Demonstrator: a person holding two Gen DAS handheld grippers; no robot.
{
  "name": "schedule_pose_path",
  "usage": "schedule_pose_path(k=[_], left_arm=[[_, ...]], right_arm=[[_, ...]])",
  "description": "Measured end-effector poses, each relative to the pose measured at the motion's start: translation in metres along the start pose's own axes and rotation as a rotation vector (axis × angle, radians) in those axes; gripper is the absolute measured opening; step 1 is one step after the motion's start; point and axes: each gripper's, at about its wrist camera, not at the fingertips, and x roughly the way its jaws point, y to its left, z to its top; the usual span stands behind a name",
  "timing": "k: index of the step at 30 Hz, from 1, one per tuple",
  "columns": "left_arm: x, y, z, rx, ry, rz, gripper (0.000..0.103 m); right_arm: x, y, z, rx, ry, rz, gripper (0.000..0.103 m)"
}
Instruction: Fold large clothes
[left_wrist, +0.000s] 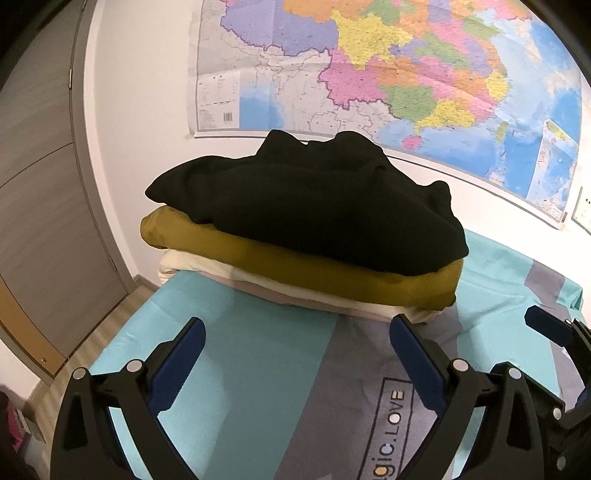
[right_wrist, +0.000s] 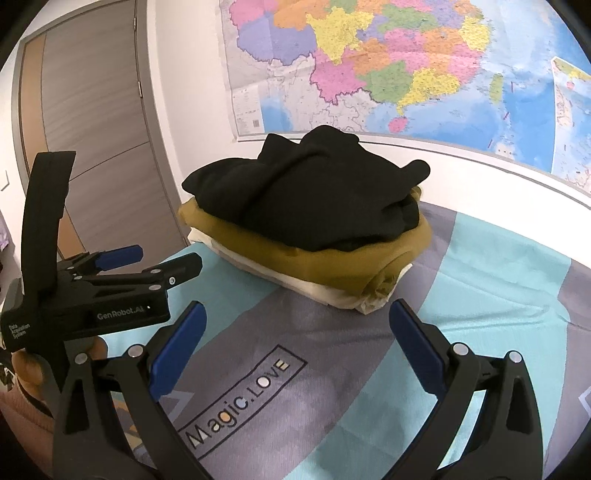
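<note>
**Both grippers empty, folded stack at the far end of the bed**

Your left gripper (left_wrist: 297, 325) hangs over the bedsheet (left_wrist: 236, 347) with its blue-padded fingers (left_wrist: 417, 354) spread wide and nothing between them. In the right wrist view you see it from the side, at the left edge, its two fingers parted and pointing toward the stack; part of your hand (right_wrist: 27, 363) shows around its handle.

Your right gripper (right_wrist: 297, 310) is likewise spread apart and holds nothing, hovering above the grey band of the sheet where a boxed "Magic.LOVE" print (right_wrist: 240, 397) lies. One blue tip of it shows at the right edge of the left wrist view.

Just beyond both sets of fingers sits the pile of folded clothes. On top lies a black garment (left_wrist: 314, 206), loosely folded and lumpy, with bumps along its far edge. Under it is a mustard-brown garment (left_wrist: 295, 262), folded flat, its rolled end facing right in the right wrist view. At the bottom are cream and pale pink folded pieces (left_wrist: 280, 286), touching the sheet.

The sheet is turquoise with grey stripes. Behind the pile, a large coloured wall map (left_wrist: 388, 66) hangs on the white wall, and a grey door (right_wrist: 96, 110) stands to the left.
</note>
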Motion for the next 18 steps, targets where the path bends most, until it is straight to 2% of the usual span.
schedule_pose_path(k=[18], left_arm=[[-0.018,-0.006,-0.014,0.010,-0.009,0.004,0.096]], right_arm=[[-0.021,0.005,-0.014,0.001,-0.012,0.015,0.098]])
